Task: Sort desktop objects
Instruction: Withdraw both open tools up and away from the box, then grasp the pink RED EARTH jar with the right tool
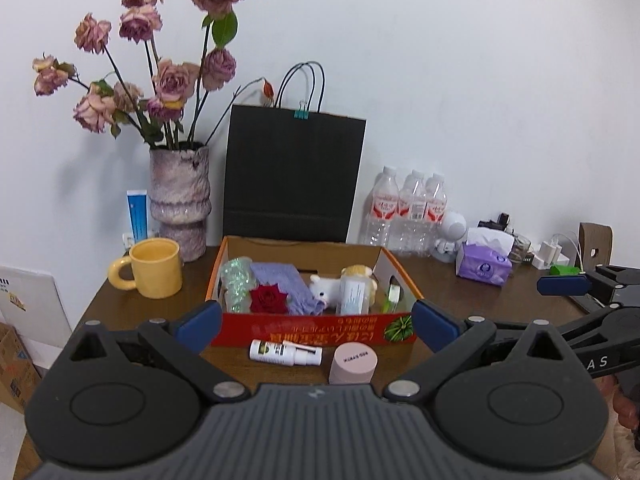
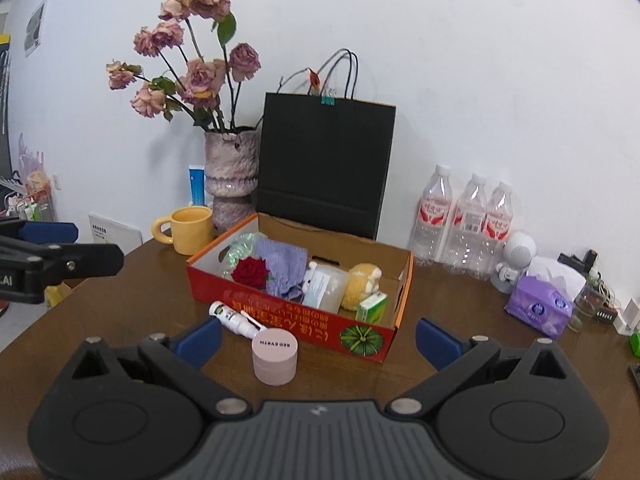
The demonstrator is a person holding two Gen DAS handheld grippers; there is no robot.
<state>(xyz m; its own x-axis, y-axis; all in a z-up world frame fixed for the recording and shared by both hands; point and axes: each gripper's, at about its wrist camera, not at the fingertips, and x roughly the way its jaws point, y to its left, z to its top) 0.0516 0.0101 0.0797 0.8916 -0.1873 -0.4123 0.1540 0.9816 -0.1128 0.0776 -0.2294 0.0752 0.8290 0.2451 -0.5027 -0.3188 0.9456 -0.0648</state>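
An open red cardboard box (image 1: 316, 332) (image 2: 288, 314) stands mid-table. It holds a red rose (image 1: 269, 298) (image 2: 251, 271), a purple cloth (image 1: 280, 280), a white plush toy (image 1: 323, 289), a clear jar (image 1: 354, 294) and a yellow plush (image 2: 362, 286). In front of the box lie a white spray bottle (image 1: 285, 353) (image 2: 236, 319) and a pink round jar (image 1: 353, 363) (image 2: 275, 360). My left gripper (image 1: 316, 326) is open and empty, hovering before the box. My right gripper (image 2: 318, 340) is open and empty, above the pink jar's side.
A yellow mug (image 1: 154, 268), a vase of dried roses (image 1: 180, 204), a black paper bag (image 1: 294, 176), three water bottles (image 1: 408, 212), a purple tissue pack (image 1: 484, 266) and chargers (image 1: 554, 254) stand along the back. The brown table's left edge (image 1: 86, 312) is near.
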